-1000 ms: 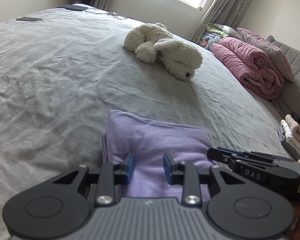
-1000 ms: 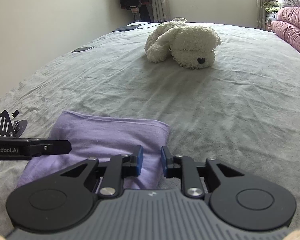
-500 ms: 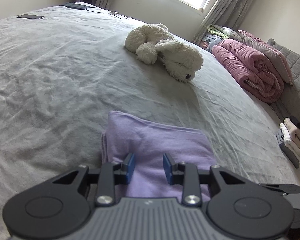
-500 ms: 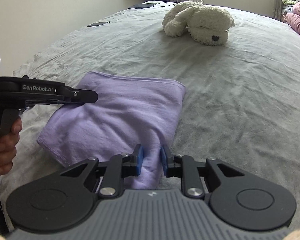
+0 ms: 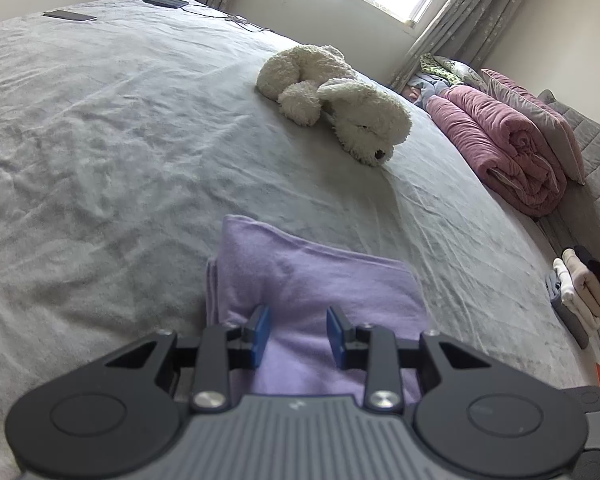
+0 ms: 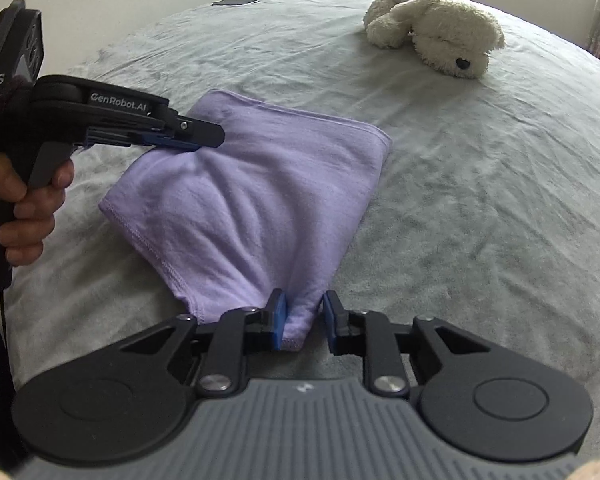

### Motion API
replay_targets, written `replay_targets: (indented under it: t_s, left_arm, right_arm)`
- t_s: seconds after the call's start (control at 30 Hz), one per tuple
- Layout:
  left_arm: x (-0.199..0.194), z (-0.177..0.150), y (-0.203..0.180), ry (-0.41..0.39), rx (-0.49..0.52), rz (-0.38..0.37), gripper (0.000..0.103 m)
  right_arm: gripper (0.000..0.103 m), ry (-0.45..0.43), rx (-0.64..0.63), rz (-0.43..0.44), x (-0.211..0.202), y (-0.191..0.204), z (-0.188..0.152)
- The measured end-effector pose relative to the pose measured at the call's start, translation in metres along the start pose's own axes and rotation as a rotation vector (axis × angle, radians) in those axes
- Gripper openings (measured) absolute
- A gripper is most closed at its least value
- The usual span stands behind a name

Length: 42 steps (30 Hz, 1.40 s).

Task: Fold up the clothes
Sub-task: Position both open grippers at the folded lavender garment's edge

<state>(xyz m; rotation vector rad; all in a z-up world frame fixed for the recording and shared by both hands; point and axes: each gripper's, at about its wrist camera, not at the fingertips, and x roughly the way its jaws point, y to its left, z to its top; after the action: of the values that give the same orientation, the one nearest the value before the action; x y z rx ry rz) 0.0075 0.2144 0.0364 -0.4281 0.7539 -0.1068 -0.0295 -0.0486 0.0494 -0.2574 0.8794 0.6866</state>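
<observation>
Lifted lilac garment [image 6: 260, 200] corners (grips half-hidden)

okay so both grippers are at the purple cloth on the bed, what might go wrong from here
1. The right gripper has only a small corner of the purple cloth between its fingers, with a gap showing; it may slip out.
2. The left gripper looks open over the cloth, so lifting now could pull one side and undo the fold.

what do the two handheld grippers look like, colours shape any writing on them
Both grippers, left and right, are black with round pivot housings, a ribbed grey body, silver screws and blue finger pads. The left's side reads "GenRobot.AI", with a pistol-style handle held by a bare hand.
</observation>
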Motion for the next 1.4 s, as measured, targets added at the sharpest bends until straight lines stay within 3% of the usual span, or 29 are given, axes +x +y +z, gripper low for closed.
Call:
replay_targets:
  t_s: [0.07, 0.13, 0.23, 0.33, 0.6, 0.7, 0.83, 1.03, 1.13, 1.3, 1.4]
  left_arm:
    - [0.000, 0.000, -0.001, 0.000, 0.005, 0.002, 0.032]
    - [0.000, -0.001, -0.002, 0.000, 0.010, 0.006, 0.032]
    - [0.000, -0.001, -0.003, 0.001, 0.013, 0.009, 0.032]
    - [0.000, -0.001, -0.003, 0.002, 0.013, 0.007, 0.032]
    - [0.001, -0.001, -0.001, 0.002, 0.012, 0.003, 0.032]
    - [0.002, -0.002, -0.002, 0.000, 0.019, 0.006, 0.032]
    - [0.002, -0.002, -0.002, -0.001, 0.013, 0.003, 0.032]
    - [-0.003, 0.000, 0.002, -0.008, -0.008, -0.013, 0.032]
    - [-0.010, 0.001, 0.006, -0.022, -0.028, -0.027, 0.037]
    - [-0.014, 0.002, 0.012, -0.027, -0.054, -0.033, 0.041]
    - [-0.014, 0.002, 0.014, -0.023, -0.066, -0.039, 0.041]
  right_arm:
    - [0.023, -0.045, -0.025, -0.014, -0.008, 0.003, 0.001]
    - [0.023, -0.079, -0.032, 0.033, -0.013, 0.007, 0.003]
    - [0.023, -0.025, -0.103, 0.086, -0.006, 0.020, 0.000]
    - [0.022, 0.050, -0.186, 0.083, 0.004, 0.030, -0.006]
    - [0.023, 0.026, -0.249, 0.072, -0.001, 0.039, -0.009]
    - [0.018, 0.049, -0.278, 0.075, 0.004, 0.045, -0.012]
    - [0.023, 0.060, -0.303, 0.075, 0.003, 0.051, -0.013]
    - [0.022, -0.008, -0.250, 0.120, -0.011, 0.036, -0.007]
    - [0.023, -0.051, -0.189, 0.107, -0.021, 0.019, -0.002]
    - [0.027, -0.120, -0.007, 0.082, -0.033, -0.018, 0.006]
    - [0.029, -0.116, 0.090, 0.089, -0.027, -0.030, 0.008]
